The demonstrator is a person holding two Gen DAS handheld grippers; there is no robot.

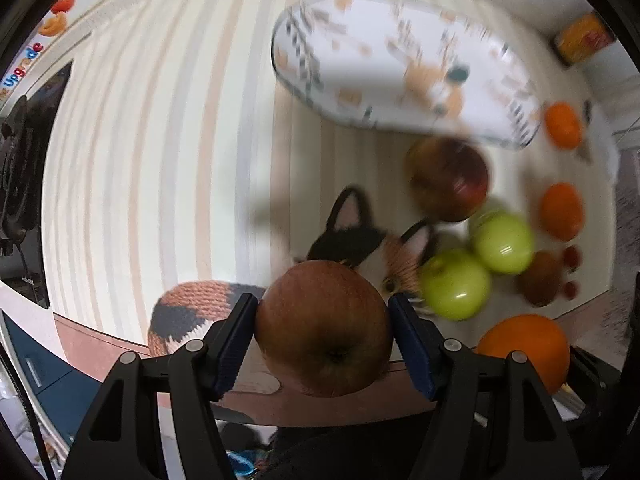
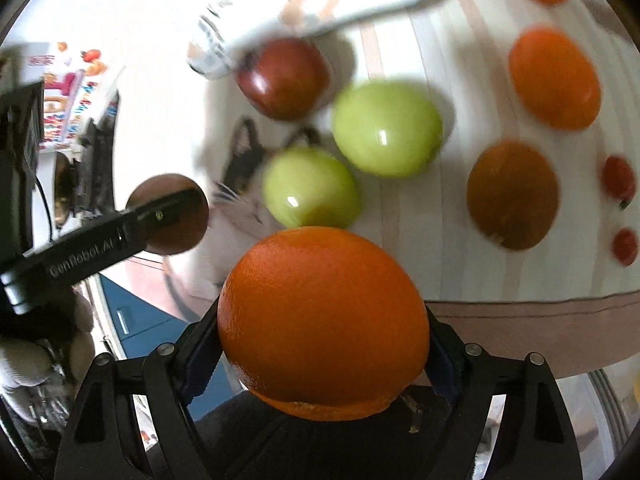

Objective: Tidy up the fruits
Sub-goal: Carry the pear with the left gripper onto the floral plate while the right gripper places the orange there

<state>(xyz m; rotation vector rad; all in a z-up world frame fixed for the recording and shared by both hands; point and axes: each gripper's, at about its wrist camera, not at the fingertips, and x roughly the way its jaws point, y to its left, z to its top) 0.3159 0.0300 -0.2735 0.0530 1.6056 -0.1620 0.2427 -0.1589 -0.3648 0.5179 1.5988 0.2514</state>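
Left wrist view, items by size, largest first.

1. Worktop point(image 1: 160, 140), wearing a cream cloth with pale stripes; a patterned white tray point(image 1: 400, 76) is lying at its far side, blurred.
2. Cat point(image 1: 360, 240), black, orange and white, sitting just under the carried fruit; how close it is cannot be told.
3. Left tongs point(image 1: 323, 336), pointing down and clenching a brownish-red apple point(image 1: 324, 328) between both pads, clear of the cloth.
4. Right tongs point(image 2: 324, 344), angling down and gripping a large orange point(image 2: 324, 320), also held clear of the cloth.
5. Loose fruit waiting on the cloth: a red apple point(image 2: 284, 76), two green apples point(image 2: 386, 128) touching each other, two smaller oranges point(image 2: 554, 78), a brown fruit point(image 2: 512, 194), small red fruits point(image 2: 618, 176).

Risks, as judged: both held fruits are round and smooth, so either may be slipping out if jolted; the cat may be swatting or nudging fruit off the edge; the tongs are working near each other and may be colliding.

Room: blue cabinet point(image 2: 128, 316), colourful fruit poster point(image 2: 76, 92), dark equipment at left.
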